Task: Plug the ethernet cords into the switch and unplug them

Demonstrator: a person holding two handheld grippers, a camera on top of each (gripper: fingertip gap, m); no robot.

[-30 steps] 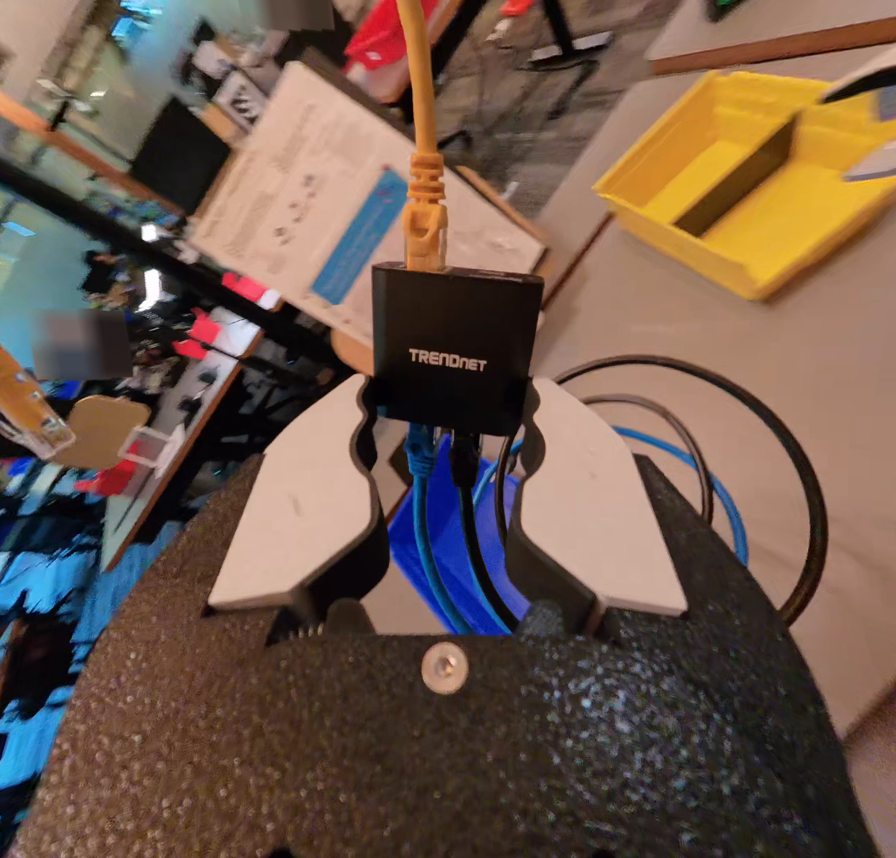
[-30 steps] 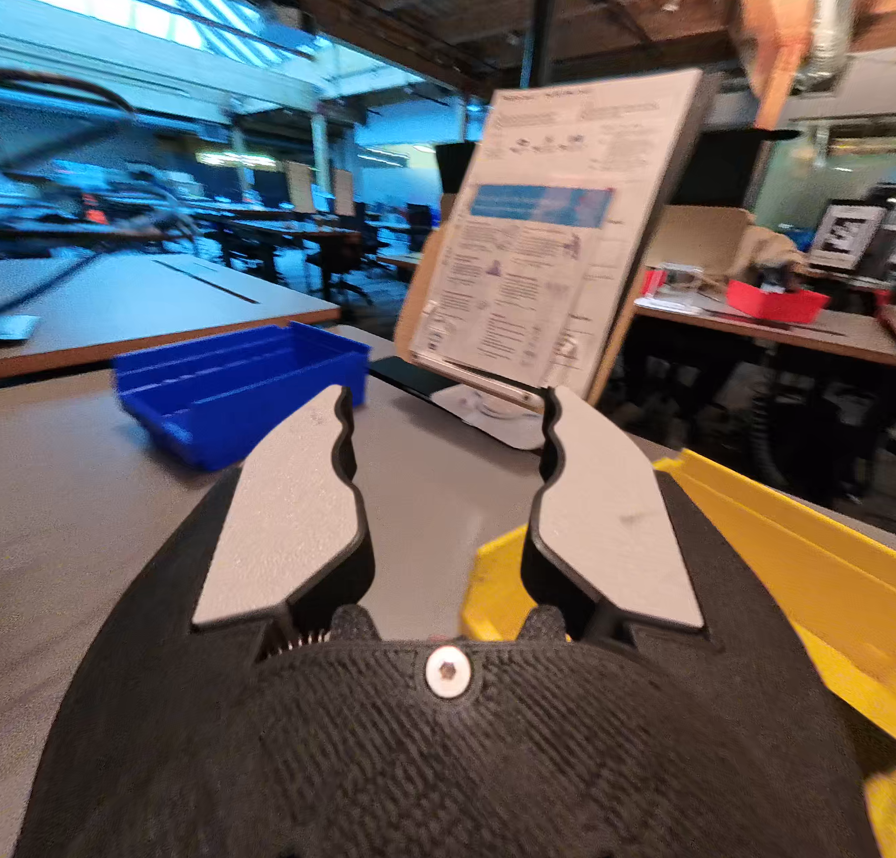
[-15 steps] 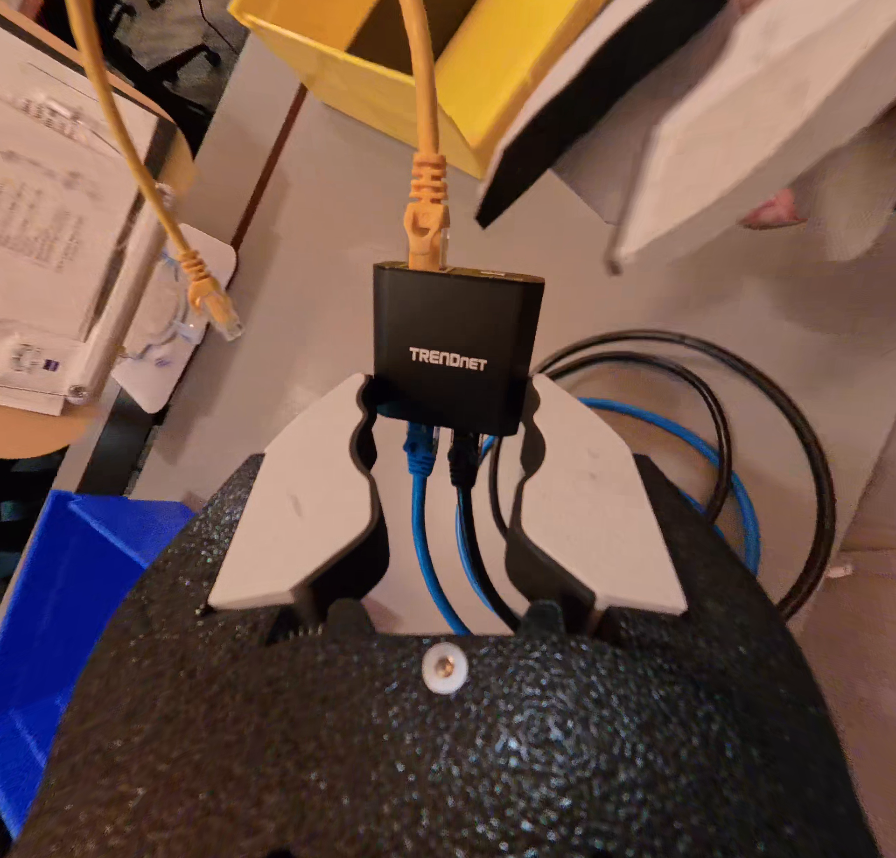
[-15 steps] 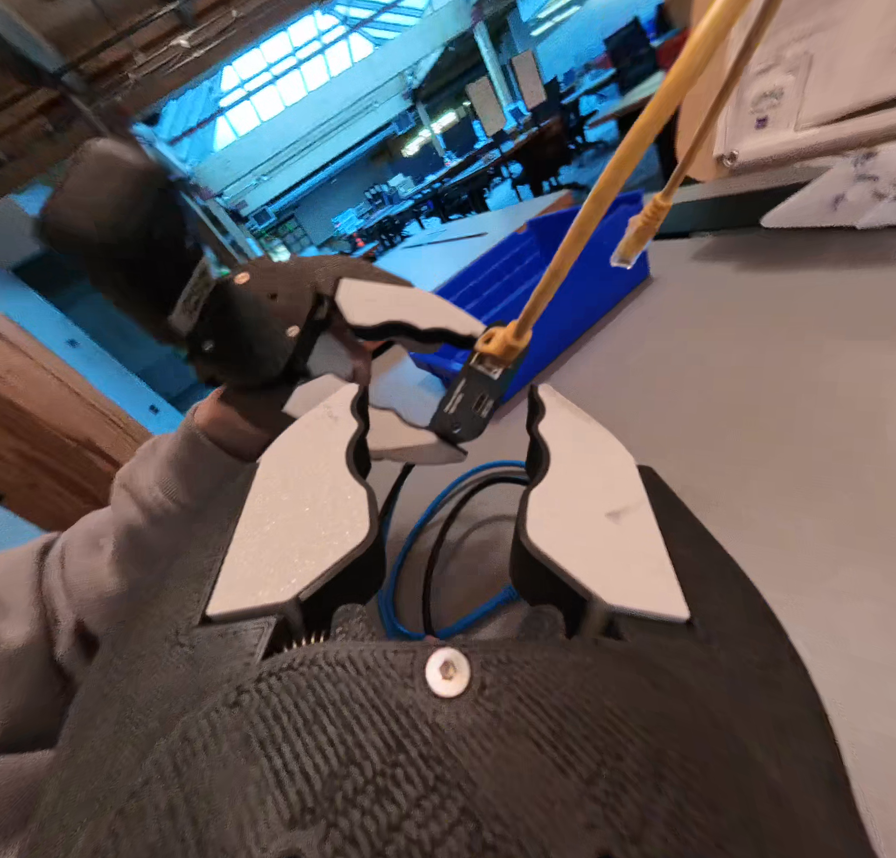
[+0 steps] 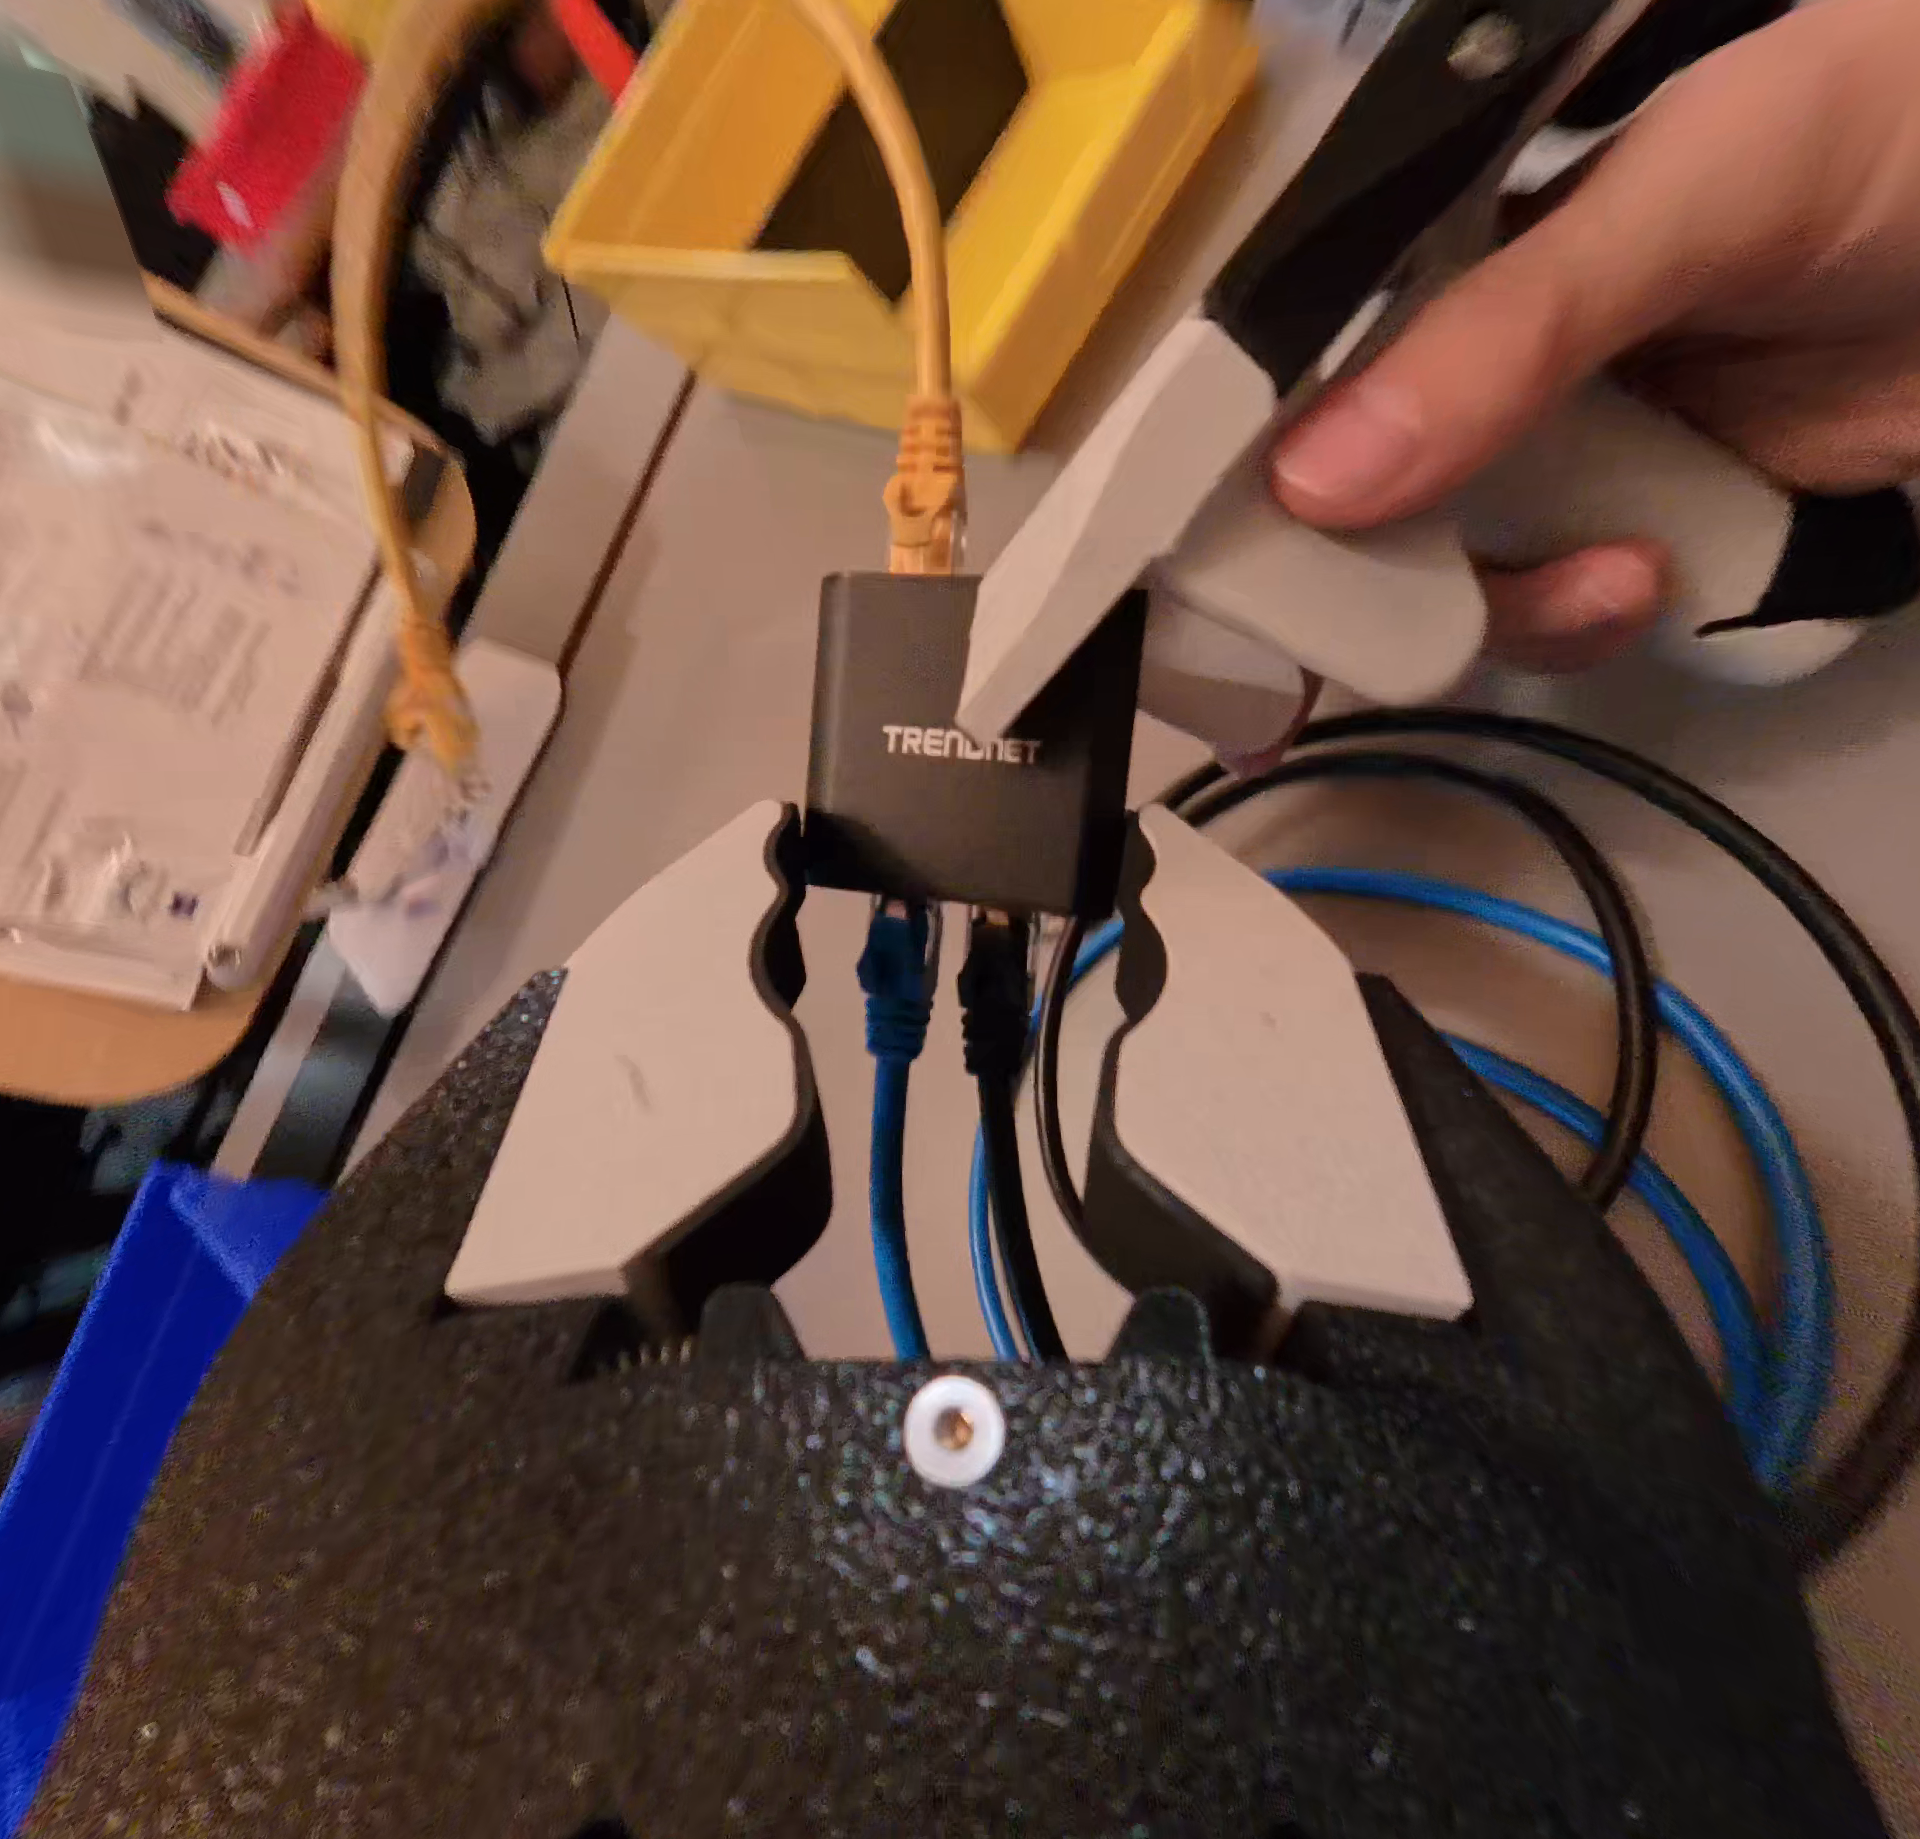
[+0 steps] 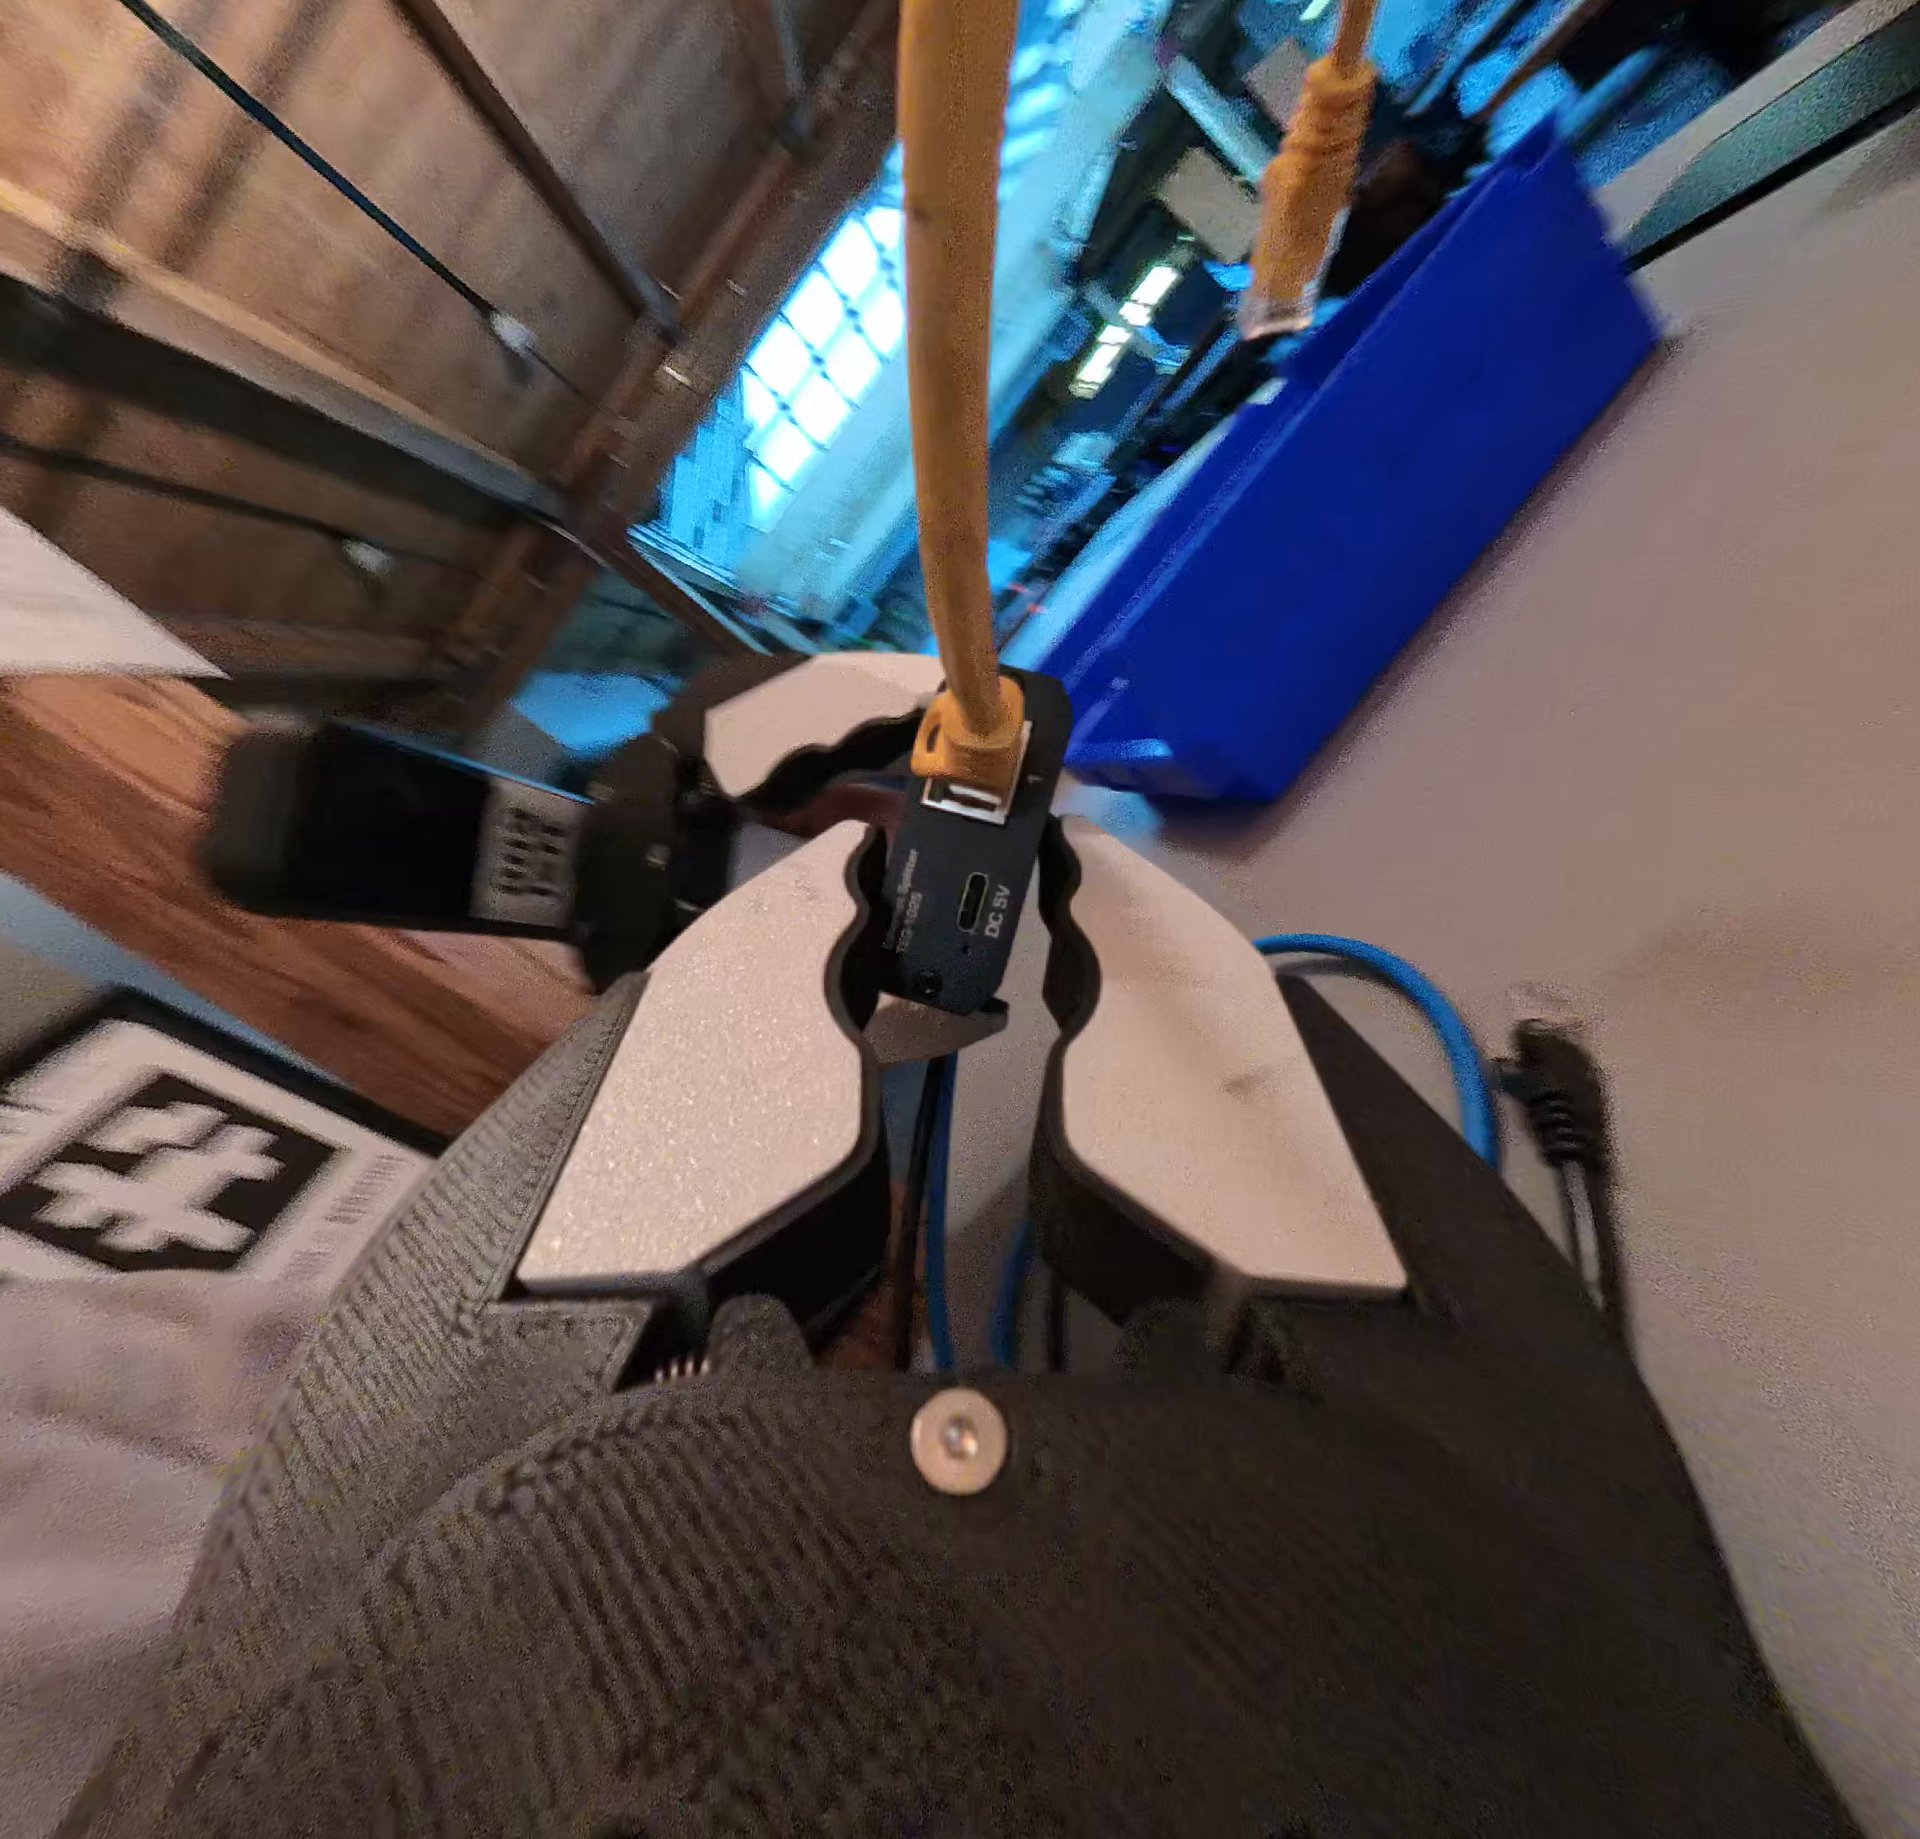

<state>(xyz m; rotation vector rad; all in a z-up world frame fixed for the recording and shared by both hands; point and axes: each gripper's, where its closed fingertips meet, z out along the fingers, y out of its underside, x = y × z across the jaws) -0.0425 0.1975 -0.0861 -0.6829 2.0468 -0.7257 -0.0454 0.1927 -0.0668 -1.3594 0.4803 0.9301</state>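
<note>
My left gripper is shut on the near end of the small black switch and holds it above the table. An orange cord is plugged into its far side; a blue cord and a black cord are plugged into its near side. My right gripper has its fingers pressed on both faces of the switch, just below the orange plug. It also shows in the left wrist view, held by a hand. The orange cord's free plug hangs loose.
A yellow bin stands beyond the switch and a blue bin at the near left. A paper stand is at the left. Blue and black cord loops lie on the table, with a loose black plug.
My right gripper has swung in from over the yellow bin to the switch, and its jaws have narrowed onto it. My left gripper has kept its hold on the switch while turning.
</note>
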